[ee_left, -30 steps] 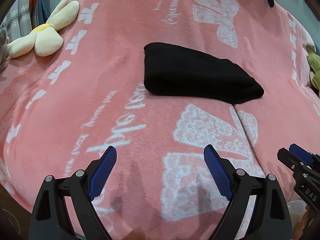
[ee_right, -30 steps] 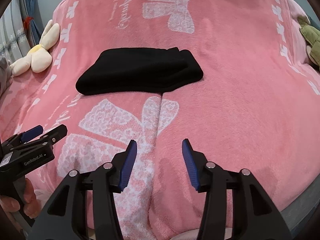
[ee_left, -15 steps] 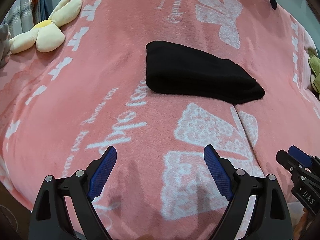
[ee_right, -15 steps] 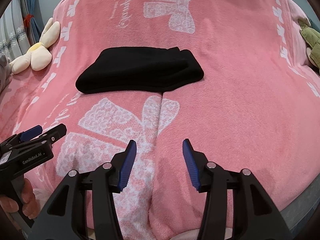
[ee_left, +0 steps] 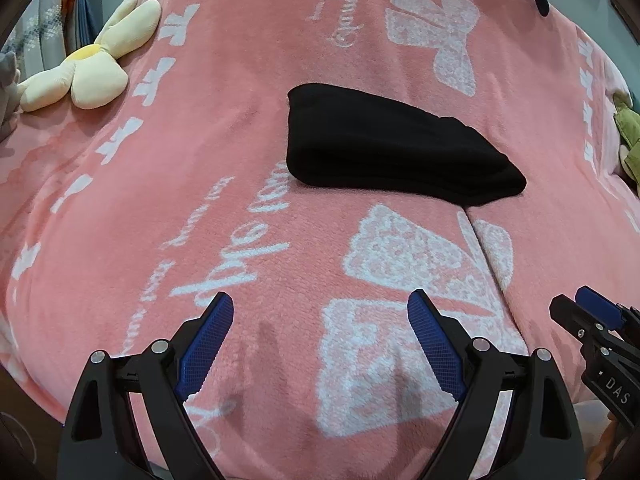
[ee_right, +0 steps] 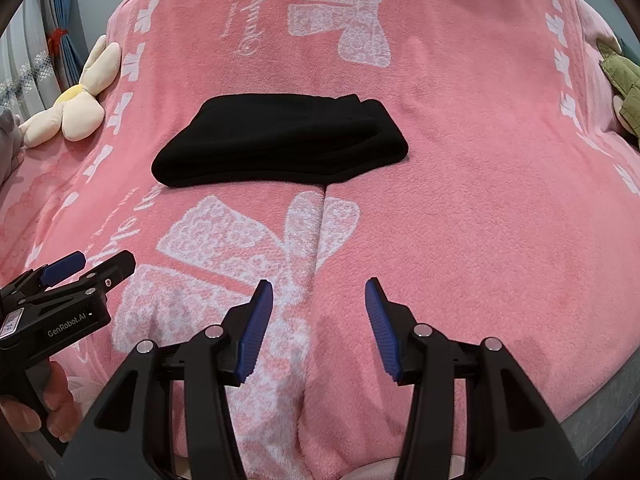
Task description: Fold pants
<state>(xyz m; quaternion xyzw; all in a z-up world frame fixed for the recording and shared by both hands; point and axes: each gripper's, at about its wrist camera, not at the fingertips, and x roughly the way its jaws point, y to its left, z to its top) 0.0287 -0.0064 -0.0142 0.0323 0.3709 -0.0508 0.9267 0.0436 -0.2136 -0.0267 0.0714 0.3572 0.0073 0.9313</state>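
Pink bow-print blanket (ee_right: 460, 168) covers the bed — curtains (ee_right: 24, 64) at left.

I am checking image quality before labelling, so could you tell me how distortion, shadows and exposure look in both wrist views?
Left wrist: strong fisheye bulge and dark corner vignette; the folded pants read as near-featureless black. Right wrist: same bulge; fold edges on the pants are faintly visible, and soft finger shadows fall on the pink blanket.
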